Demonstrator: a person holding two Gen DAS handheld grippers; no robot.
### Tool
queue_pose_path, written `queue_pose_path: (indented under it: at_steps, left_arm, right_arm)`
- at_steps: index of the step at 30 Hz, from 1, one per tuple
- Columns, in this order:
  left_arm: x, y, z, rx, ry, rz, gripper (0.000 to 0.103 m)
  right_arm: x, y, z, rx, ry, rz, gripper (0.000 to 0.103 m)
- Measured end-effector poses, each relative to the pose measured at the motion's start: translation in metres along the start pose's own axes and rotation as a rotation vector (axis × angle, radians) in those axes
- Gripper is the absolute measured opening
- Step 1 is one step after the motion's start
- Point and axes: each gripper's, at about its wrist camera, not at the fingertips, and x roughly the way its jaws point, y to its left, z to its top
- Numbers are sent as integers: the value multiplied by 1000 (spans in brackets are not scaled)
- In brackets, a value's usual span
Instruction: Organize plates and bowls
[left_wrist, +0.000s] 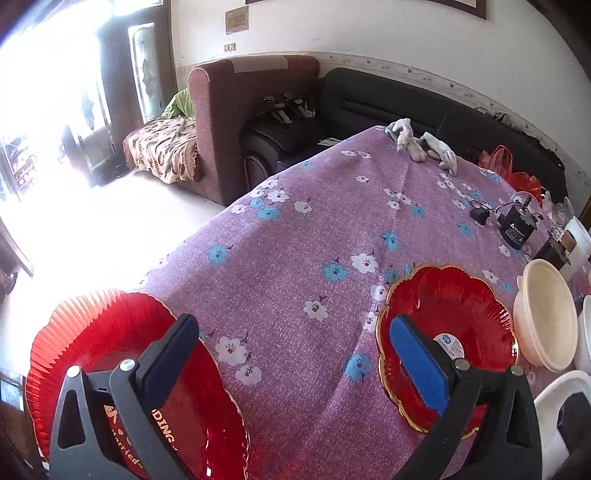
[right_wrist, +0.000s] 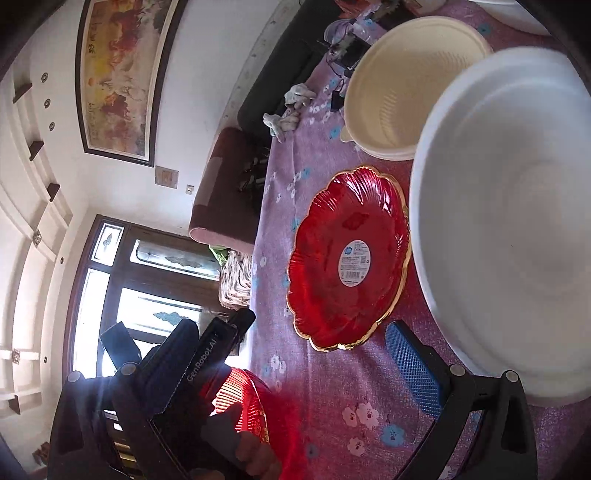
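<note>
Hovering over the purple flowered surface (left_wrist: 295, 266), the left hand-held gripper (left_wrist: 291, 365) has its jaws spread wide with nothing between them; its left finger lies over a pleated red plate (left_wrist: 92, 343) at the near left edge of the surface, its blue-padded right finger over a scalloped red plate (left_wrist: 461, 317) with a gold rim and a round label at its centre; just beside that plate to the right sits a cream bowl (left_wrist: 546, 314), rim tilted toward the camera. In the right wrist view the right hand-held gripper (right_wrist: 325, 373) is likewise open and empty; the scalloped red plate (right_wrist: 351, 258) lies flat on the cloth ahead of it, a large white bowl (right_wrist: 509, 221) fills the right side close to the blue finger pad, and the cream bowl (right_wrist: 402, 85) stands beyond it; whether the white bowl touches the plate's rim cannot be told.
</note>
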Motion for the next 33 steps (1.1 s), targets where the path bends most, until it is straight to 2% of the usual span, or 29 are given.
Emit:
queue_pose_path:
  at_steps: [5, 9, 14, 16, 18, 23, 29, 33]
  left_arm:
    - [11, -1, 4, -29, 16, 10, 103]
    - [6, 5, 2, -35, -9, 18, 103]
    - [2, 11, 4, -52, -23, 19, 103]
    - [2, 12, 4, -60, -18, 13, 103]
    - [4, 10, 5, -56, -12, 12, 103]
    - [6, 1, 5, -29, 13, -19, 103]
    - [16, -7, 12, 3, 100, -83, 103]
    - [15, -12, 8, 65, 88, -76, 103]
  right_arm:
    - [8, -7, 1, 32, 17, -4, 103]
    - [-2, 0, 0, 20, 10, 73, 103]
    - [0, 15, -10, -20, 38, 102, 103]
    - [6, 12, -10, -24, 52, 50, 103]
    - [9, -1, -8, 23, 47, 6, 103]
    - [0, -12, 10, 27, -49, -113, 103]
    - [7, -23, 33, 56, -41, -182, 103]
    - [14, -22, 44, 55, -37, -196, 100]
